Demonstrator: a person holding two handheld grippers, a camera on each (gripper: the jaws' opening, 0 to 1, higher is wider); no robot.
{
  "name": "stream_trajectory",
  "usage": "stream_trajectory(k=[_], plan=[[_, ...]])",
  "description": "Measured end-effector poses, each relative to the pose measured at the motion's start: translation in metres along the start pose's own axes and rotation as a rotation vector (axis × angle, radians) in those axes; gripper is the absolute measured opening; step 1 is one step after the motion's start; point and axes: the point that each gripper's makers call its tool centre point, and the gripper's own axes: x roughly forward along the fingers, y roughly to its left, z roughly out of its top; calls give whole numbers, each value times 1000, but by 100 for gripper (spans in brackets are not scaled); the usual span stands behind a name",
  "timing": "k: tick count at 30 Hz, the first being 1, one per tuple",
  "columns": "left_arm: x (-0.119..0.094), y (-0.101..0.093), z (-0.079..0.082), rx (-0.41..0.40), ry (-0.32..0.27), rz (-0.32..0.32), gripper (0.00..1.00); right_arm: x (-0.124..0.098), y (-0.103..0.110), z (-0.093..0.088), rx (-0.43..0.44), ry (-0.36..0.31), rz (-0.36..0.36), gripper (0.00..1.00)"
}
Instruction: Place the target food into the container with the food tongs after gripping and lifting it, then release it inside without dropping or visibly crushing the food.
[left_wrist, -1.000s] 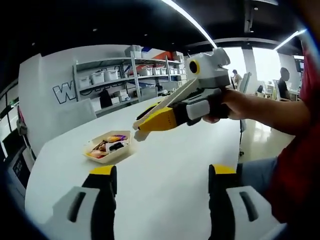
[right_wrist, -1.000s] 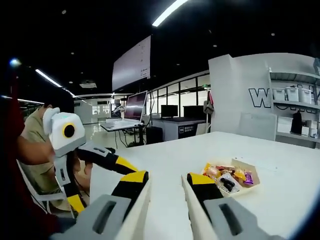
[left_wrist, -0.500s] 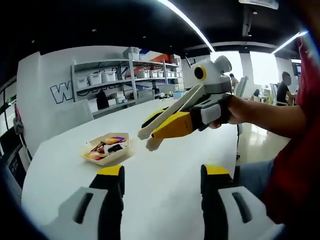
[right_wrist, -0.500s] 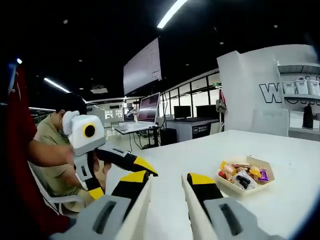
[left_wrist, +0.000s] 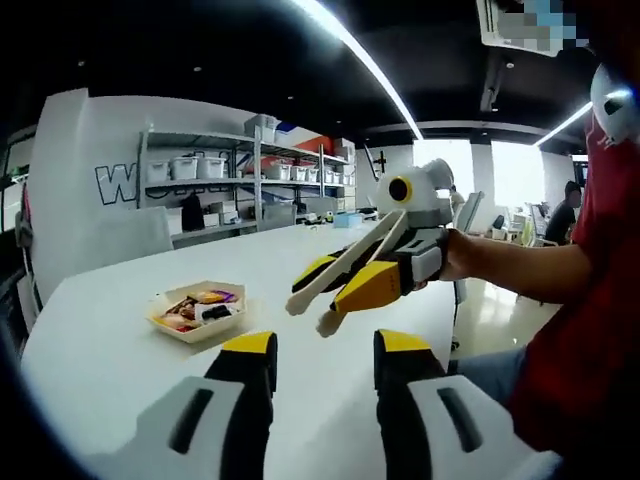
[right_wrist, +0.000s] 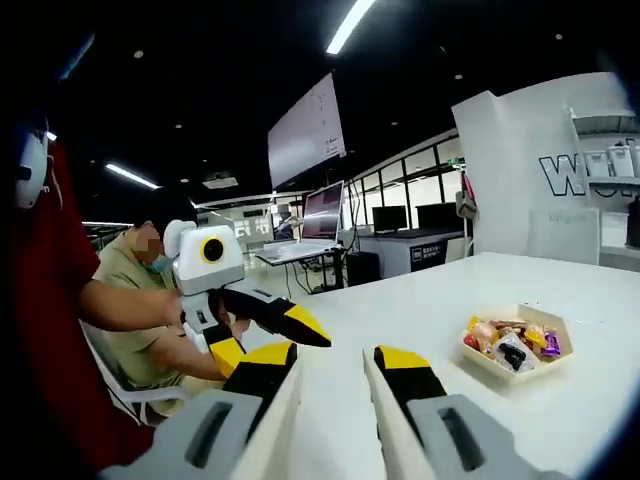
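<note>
Two grippers hang above a white table (left_wrist: 120, 340), each held in a person's hand. In the left gripper view, the left gripper (left_wrist: 325, 360) has its yellow-tipped jaws spread, with a bare strip of table between them. Ahead of those jaws and a little to their right, the right gripper (left_wrist: 345, 290) comes into sight from the right side, gripped by a hand (left_wrist: 455, 262) on a bare forearm, with a red sleeve behind it. That gripper carries a pair of pale food tongs (left_wrist: 345, 268), one arm lying along each jaw; the tong tips stand apart and hold nothing, and they hover off the table.

Ahead of the left jaws and off to their left sits a shallow tan container (left_wrist: 197, 310), a tray resting flat on the table, well apart from the tong tips. Wrapped sweets and snacks (left_wrist: 196, 308) in orange, purple and dark wrappers lie inside it.

In the right gripper view, the right gripper (right_wrist: 330, 372) shows its jaws spread, the cream tong arm running along the left one. The container (right_wrist: 515, 345) lies ahead and to the right of these jaws. The left gripper (right_wrist: 265, 325) is to the left of them, beyond the table edge, its jaws parted.
</note>
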Motion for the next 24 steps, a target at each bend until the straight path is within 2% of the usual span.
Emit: stream_trajectory(k=[7,10,16,21,24], plan=[[-1,-2,-1,5,4,-15,23,0,3,-4,6,16,16,25],[0,-9,-1,5,11,-63,18,3,9,-9,-22,37,40,25],[4,-12,-7,35,47,-91,17,8,15,-16,-57,60,62,25],[3,-17,-10,30,61,-127,12,8,16,-17,-60,66,69,25],[3,-16,-12,46,64,-119,8,7,18,-19,-61,69,74,25]])
